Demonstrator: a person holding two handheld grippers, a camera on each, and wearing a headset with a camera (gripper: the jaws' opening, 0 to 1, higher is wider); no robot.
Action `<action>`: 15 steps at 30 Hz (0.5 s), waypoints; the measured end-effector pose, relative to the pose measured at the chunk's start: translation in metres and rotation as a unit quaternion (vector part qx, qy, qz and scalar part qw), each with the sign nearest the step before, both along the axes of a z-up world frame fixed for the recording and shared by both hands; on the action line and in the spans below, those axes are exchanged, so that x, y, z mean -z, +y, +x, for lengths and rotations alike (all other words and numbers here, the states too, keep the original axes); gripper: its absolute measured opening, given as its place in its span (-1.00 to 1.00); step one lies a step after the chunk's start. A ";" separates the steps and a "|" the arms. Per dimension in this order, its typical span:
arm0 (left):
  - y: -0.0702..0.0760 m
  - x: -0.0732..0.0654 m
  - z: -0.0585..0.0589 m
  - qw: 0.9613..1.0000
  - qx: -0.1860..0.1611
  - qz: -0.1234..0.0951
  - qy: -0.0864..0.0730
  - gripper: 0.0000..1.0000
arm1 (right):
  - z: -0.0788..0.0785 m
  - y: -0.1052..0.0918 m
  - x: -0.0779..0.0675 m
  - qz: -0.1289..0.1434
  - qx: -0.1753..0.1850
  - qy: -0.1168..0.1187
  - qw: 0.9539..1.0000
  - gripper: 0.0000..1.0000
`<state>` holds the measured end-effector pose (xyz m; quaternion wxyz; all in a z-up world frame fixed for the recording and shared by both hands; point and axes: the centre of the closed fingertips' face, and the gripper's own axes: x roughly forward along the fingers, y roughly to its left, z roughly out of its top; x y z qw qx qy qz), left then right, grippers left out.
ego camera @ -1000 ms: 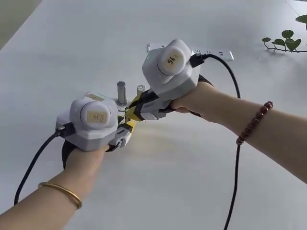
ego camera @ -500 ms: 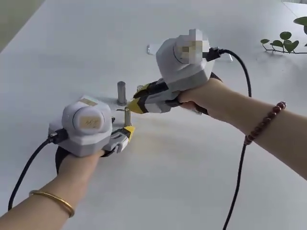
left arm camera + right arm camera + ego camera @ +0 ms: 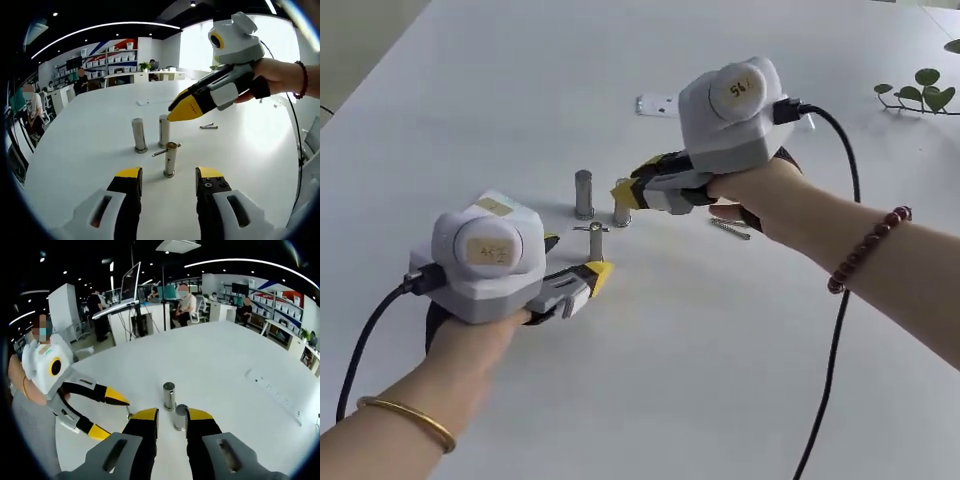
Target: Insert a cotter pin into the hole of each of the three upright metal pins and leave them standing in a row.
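Three upright metal pins stand close together. The near pin (image 3: 596,241) (image 3: 170,159) has a cotter pin (image 3: 165,150) through its hole. The other two pins (image 3: 583,193) (image 3: 621,204) stand behind it, with nothing showing through their holes. My left gripper (image 3: 574,255) (image 3: 168,175) sits just short of the near pin, open and empty. My right gripper (image 3: 625,192) (image 3: 172,416) hovers at the back right pin (image 3: 180,417) with a narrow gap between its jaws and nothing in them. A loose cotter pin (image 3: 730,228) lies under the right hand.
A white power strip (image 3: 658,103) lies further back on the white table (image 3: 680,380). A plant sprig (image 3: 912,92) is at the far right edge. Both grippers trail black cables. People and desks fill the room behind.
Both grippers have drawn away from the near pin, the left toward me and the right back and to the right. The cotter pin stays in that pin.
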<state>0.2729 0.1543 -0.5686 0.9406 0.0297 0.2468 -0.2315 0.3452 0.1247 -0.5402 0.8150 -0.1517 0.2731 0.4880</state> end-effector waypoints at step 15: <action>-0.004 -0.017 -0.001 0.999 0.025 -0.020 -0.012 0.09 | 0.015 0.002 0.023 0.032 0.038 0.031 0.998 -0.71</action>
